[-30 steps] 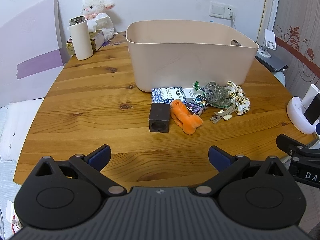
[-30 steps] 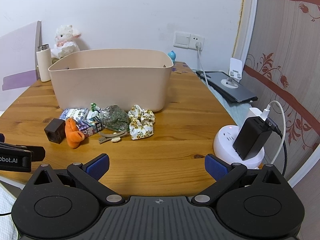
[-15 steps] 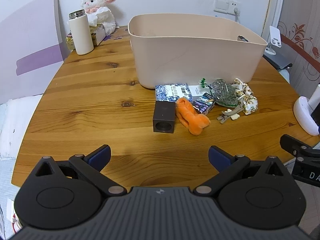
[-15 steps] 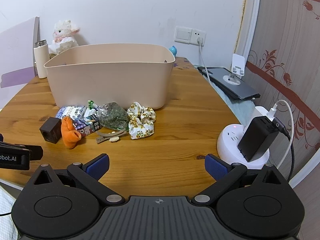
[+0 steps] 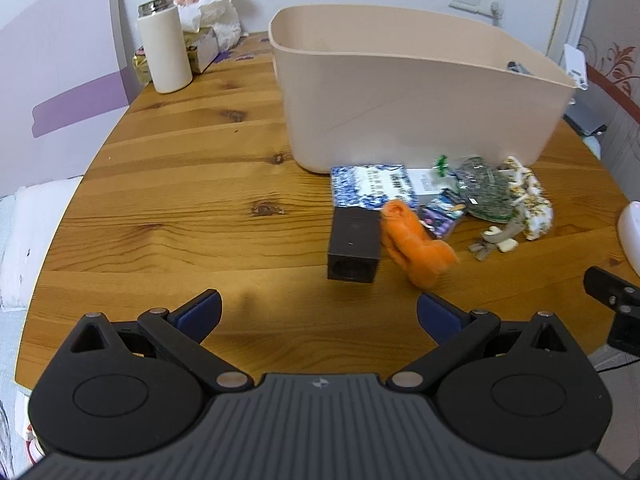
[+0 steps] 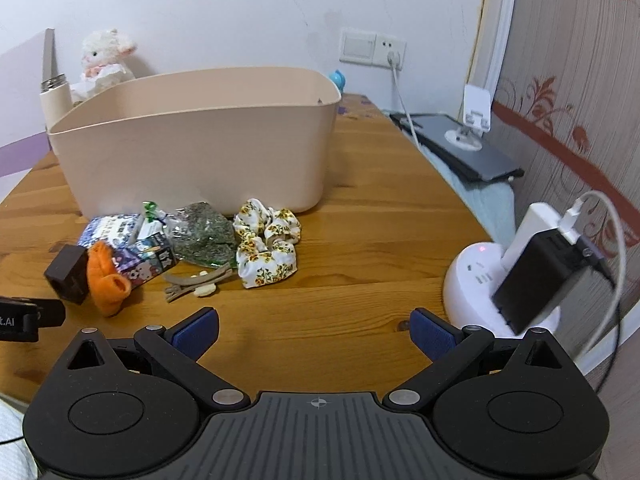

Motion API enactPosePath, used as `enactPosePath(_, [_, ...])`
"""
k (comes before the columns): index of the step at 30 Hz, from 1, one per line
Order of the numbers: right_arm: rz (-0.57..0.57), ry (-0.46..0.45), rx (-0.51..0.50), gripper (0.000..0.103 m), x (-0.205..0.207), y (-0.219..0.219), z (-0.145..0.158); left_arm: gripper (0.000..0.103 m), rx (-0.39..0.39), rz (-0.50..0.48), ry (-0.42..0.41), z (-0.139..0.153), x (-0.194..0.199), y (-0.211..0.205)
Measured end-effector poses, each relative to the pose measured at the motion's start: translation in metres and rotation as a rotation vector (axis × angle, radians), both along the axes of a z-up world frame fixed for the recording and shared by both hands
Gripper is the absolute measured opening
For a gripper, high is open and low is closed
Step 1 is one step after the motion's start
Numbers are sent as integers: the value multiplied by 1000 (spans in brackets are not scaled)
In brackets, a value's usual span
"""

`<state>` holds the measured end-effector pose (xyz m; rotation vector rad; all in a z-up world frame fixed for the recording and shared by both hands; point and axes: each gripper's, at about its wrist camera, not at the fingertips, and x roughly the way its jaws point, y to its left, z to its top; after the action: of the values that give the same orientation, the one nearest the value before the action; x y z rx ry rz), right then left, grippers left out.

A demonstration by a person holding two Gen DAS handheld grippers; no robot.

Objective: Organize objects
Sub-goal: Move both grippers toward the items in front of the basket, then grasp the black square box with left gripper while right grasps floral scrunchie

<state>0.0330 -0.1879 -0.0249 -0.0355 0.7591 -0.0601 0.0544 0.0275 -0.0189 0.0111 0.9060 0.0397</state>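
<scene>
Two claws, left claw [image 5: 319, 312] and right claw [image 6: 314, 330], hover over the near edge of the wooden tabletop [image 5: 180, 184], each with its blue pads spread wide apart and nothing between them, a stance that suits an approach before a first pick. The things to be organized lie in a loose heap just in front of the near wall of the beige plastic bin [image 5: 404, 92], presumably so that each needs only a short lift over the rim. From left to right in the left wrist view: a dark brown box [image 5: 354, 246] with a round hole in its near face, touching an orange plush toy [image 5: 416, 246]; a blue-and-white patterned packet [image 5: 370, 188] behind them, nearest the bin; a small purple cartoon carton [image 5: 442, 216]; a clear pouch of dried green herbs [image 5: 486, 192]; tan hair clips [image 5: 496, 236]; and a floral scrunchie [image 6: 266, 248] at the far right. The left claw faces the dark box most directly, the right claw the scrunchie, which suggests a division of the heap by side. A white charging dock [image 6: 500, 280] stands well apart at the right edge.
</scene>
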Motion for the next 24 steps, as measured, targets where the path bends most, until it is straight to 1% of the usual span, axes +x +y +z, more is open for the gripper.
enactPosePath(3, [9,20,12,99,13,-2,-7,103,0,4,14,-6,11,4])
enactPosePath(8, [22,41,4,97,34,-1,-17,103,17,0,44,-17,31,4])
enactPosePath(12, [40,49,4,93,49,0,-23,103,-1,-9,75,-26,45,6])
enactPosePath(14, [48,51,4,93,56,1,-25,103,-17,-10,70,-28,49,8])
enactPosePath(19, [81,57,28,89,71,3,-31,103,-17,-23,52,-29,56,10])
enactPosePath(22, [98,54,36,84,80,6,-36,103,-16,-23,40,-29,59,9])
enactPosePath(23, [106,50,41,78,82,6,-35,103,-15,-19,34,-29,60,8])
enactPosePath(24, [113,46,47,70,83,7,-35,102,-15,-16,27,-29,60,8])
